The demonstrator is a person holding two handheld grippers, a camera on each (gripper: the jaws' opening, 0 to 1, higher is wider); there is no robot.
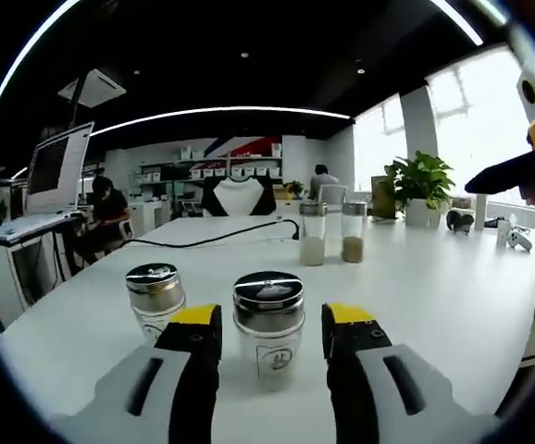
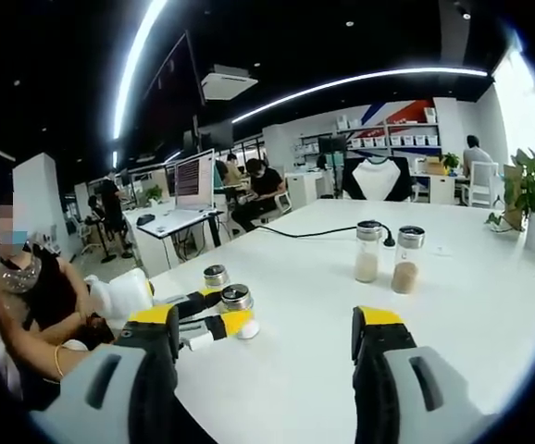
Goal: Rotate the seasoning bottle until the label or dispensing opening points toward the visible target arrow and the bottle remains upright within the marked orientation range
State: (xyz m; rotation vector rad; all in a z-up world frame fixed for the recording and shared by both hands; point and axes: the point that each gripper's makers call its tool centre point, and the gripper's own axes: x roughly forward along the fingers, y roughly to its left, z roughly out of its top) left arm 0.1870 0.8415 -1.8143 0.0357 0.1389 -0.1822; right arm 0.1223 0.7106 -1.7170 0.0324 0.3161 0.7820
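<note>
Left gripper view: the left claw (image 1: 270,324) stands open, one jaw on each side of the seasoning bottle (image 1: 268,324) near the counter's (image 1: 434,277) near edge, apparently not yet pressing it. A second jar (image 1: 155,298) stands just beside it, and two taller shakers (image 1: 332,233) sit well apart toward the far edge. The bottle looks like glass with a metal cap: stiff, smooth, probably slippery and fairly light, so I'd grip low on the body. In the right gripper view the right claw (image 2: 266,344) hangs open and empty over the counter.
</note>
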